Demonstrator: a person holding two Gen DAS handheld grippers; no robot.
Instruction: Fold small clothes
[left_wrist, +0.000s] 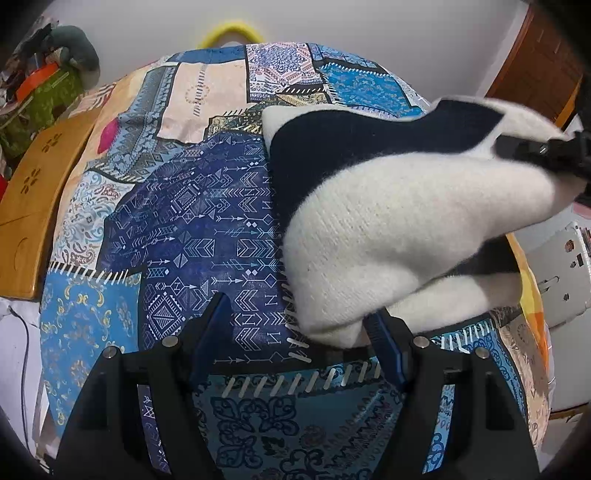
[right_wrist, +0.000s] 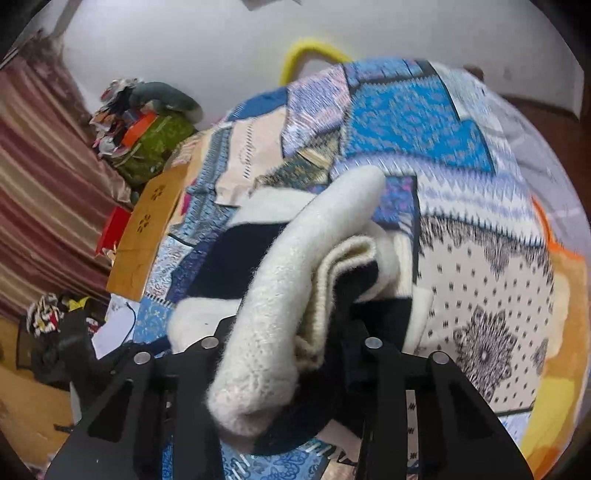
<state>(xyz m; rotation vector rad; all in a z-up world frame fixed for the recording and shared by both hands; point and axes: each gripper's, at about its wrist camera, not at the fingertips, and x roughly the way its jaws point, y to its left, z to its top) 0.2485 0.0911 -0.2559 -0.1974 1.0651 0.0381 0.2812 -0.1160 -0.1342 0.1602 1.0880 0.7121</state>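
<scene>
Your work surface is a bed spread with a patchwork quilt (left_wrist: 207, 221) in blues and creams, a wooden board (left_wrist: 40, 192) lying along its left edge and clutter heaped beyond. On the quilt lies the task's garment — a cream-and-navy knitted sweater (left_wrist: 388, 229), bunched and partly lifted off the cloth.

Your right gripper (right_wrist: 295, 332) has its jaws pinching a thick fold of that sweater; in the right wrist view the cream knit fills the space between the fingers and spills forward over them. From the left wrist view you see the same gripper at the far right, gripping the raised end.

Your left gripper (left_wrist: 295, 321) has its jaws spread wide and grips nothing. The sweater's near cream corner sits just ahead of it and toward its right finger (left_wrist: 384, 343), touching or nearly touching the blue pad — you cannot tell which.

The garment's long axis runs from that near corner up and rightward to your right gripper. The free corner is nearest your left hand, so the coming pinch looks to be its job.

No brand, label or readable writing shows anywhere.
</scene>
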